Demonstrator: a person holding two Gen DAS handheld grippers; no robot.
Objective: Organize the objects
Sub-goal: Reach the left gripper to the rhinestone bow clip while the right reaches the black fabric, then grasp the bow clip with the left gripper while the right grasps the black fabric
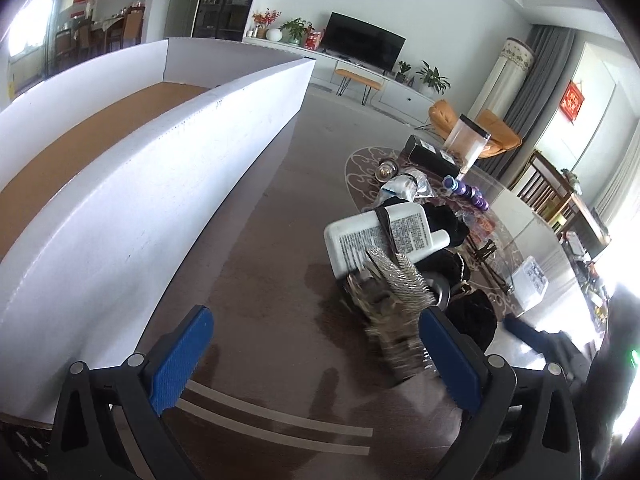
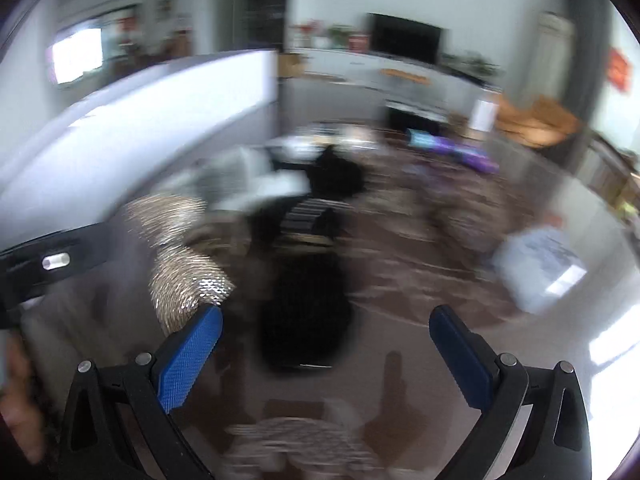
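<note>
My left gripper (image 1: 316,344) is open and empty over the brown floor, between a long white box (image 1: 160,184) on the left and a pile of objects on the right. The pile holds a white bottle (image 1: 380,236) with printed text, a sequined silver bag (image 1: 396,296) beside my right fingertip, and black fabric items (image 1: 468,316). The right wrist view is motion-blurred. My right gripper (image 2: 326,330) is open and empty above a black item (image 2: 304,320), with the sequined bag (image 2: 180,264) by its left finger.
The white box has a brown cardboard bottom (image 1: 88,128). Further off lie a black box (image 1: 432,154), a clear container (image 1: 468,140), purple bottles (image 1: 468,192) and a white packet (image 1: 528,284). A patterned rug, orange chair, TV cabinet and wooden furniture stand behind.
</note>
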